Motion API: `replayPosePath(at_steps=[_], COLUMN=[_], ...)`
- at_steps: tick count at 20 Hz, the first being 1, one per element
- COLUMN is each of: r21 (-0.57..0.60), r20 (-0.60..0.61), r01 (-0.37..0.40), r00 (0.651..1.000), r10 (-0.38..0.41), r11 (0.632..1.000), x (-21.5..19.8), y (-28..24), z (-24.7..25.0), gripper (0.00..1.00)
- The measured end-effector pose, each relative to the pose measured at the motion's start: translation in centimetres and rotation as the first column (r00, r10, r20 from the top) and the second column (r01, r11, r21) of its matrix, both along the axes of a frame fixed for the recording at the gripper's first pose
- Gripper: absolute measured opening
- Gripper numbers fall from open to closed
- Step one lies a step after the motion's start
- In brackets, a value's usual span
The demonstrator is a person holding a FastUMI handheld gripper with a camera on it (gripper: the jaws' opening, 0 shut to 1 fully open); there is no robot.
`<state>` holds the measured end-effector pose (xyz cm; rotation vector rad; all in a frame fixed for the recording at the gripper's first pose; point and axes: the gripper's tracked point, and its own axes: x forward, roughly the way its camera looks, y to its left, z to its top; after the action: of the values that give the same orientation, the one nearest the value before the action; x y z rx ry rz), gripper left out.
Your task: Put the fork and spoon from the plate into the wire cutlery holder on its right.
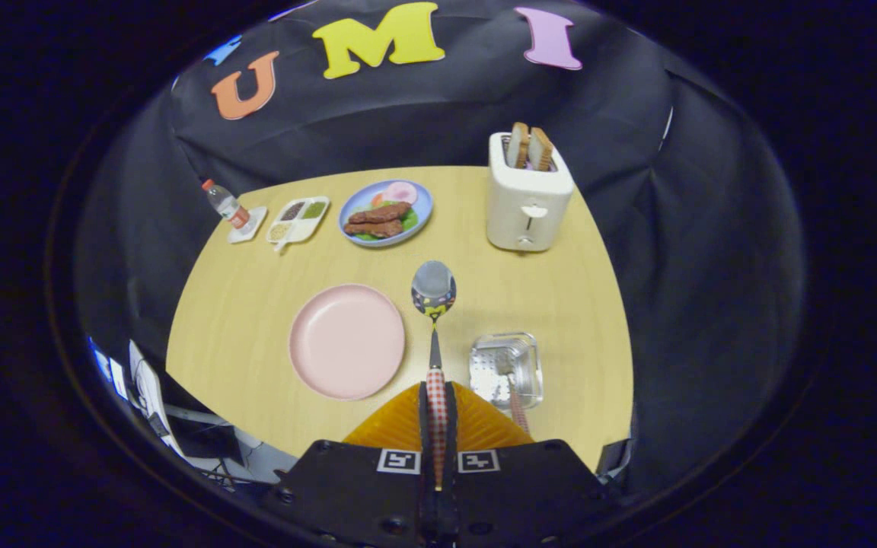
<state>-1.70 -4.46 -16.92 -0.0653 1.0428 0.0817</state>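
— The tongs (436, 396), what are they at?
— Their 2 orange fingers (397, 422) are drawn in narrow, both pressing on the red-and-white checked handle of the spoon (434, 304). The spoon sticks straight out ahead of them, its shiny bowl lifted over the wooden table (240, 304), between the pink plate and the wire holder.
— And the plate?
— The pink plate (346, 341) lies just left of the spoon, with nothing on it.
— The fork?
— Already in the wire cutlery holder (506, 368), which stands just right of the fingers. The fork (513, 396) leans in there, its checked handle sloping back toward the tongs.
— What else is on the table?
— Further off, a white toaster (526, 199) with 2 slices of toast (528, 146) standing up in it. Left of that, a blue plate of food (386, 212), then a small divided tray (298, 219), and a little bottle (227, 204) on a white coaster.
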Motion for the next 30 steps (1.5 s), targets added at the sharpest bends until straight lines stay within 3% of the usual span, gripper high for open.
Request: replayPosePath(at_steps=[5, 9, 21, 30], r21=[-0.021, -0.014, -0.098, -0.093], r20=[-0.186, -0.382, -0.593, -0.56], r01=[0.043, 0.043, 0.058, 0.1], r00=[0.981, 0.923, 0.798, 0.818], r10=[-0.046, -0.045, -0.105, -0.135], r11=[0.999, 0.999, 0.993, 0.991], x=[-3.1, -5.0, -1.9, 0.6], y=[-4.8, -5.1, -4.9, -4.6], z=[-0.9, -2.7, -4.4, -5.1], gripper=[0.03, 0.03, 0.04, 0.12])
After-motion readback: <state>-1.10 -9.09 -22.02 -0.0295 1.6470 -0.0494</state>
